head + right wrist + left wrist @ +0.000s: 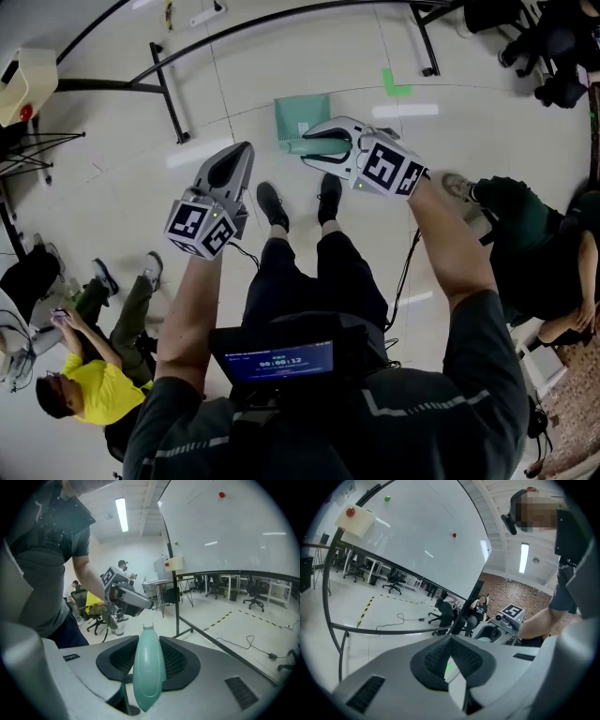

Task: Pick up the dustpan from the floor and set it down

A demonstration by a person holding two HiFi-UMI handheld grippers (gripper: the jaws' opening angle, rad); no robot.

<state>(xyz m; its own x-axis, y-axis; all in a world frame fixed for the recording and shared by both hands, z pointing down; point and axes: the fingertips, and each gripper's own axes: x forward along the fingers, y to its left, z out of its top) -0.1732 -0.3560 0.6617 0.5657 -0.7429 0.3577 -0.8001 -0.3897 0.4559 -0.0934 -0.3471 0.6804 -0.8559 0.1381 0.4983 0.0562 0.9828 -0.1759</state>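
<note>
A teal dustpan (302, 114) shows in the head view just ahead of my shoes, its pan pointing away from me. My right gripper (314, 145) is shut on its teal handle (148, 667), which stands up between the black pads (176, 660) in the right gripper view. Whether the pan touches the floor I cannot tell. My left gripper (242, 150) hangs to the left of the dustpan, apart from it. In the left gripper view its pads (461, 656) meet with nothing between them. The right gripper (506, 620) also appears there, off to the right.
A whiteboard stand's black legs (169, 94) and curved base bar cross the floor beyond the dustpan. A green tape mark (394, 86) lies to the right of it. A seated person in yellow (89, 384) is at lower left, another seated person (534, 225) at right.
</note>
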